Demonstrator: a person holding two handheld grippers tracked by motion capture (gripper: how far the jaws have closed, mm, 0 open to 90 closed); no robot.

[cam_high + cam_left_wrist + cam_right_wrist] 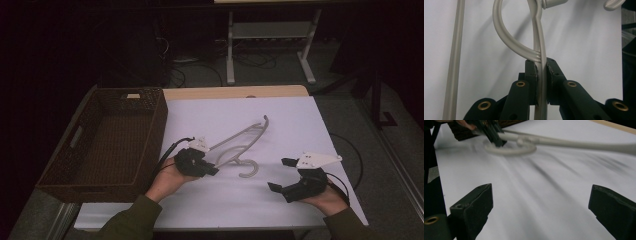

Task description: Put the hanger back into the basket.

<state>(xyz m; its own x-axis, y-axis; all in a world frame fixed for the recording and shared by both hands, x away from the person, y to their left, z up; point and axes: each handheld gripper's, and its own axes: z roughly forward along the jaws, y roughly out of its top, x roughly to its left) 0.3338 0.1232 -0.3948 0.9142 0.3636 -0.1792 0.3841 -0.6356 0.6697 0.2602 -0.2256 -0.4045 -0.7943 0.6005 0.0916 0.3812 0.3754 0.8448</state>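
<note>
The left gripper (209,169) has its jaws pressed together on a thin limb of the grey hanger (240,145); in the left gripper view (541,75) the limb runs straight up between the two black pads, pinched on both sides, with a curved loop of the hanger (509,41) branching off just above the tips. The left hand (167,180) holds that gripper near the table's middle, just right of the basket (55,175).

The right gripper (281,175) has its jaws spread wide, with nothing between them. In the right gripper view (541,205) the two pads stand well apart over bare white sheet, and the picture is streaked, so whether this gripper touches the sheet is hard to say. The right hand (330,199) holds it near the table's front right.

The hanger lies on the white sheet (290,125) at mid table, its hook (250,170) towards the person and its long arm reaching up and right. The brown woven basket sits at the left edge, apart from the hanger. Beyond the table stands a white frame (270,35) on a dark floor.
</note>
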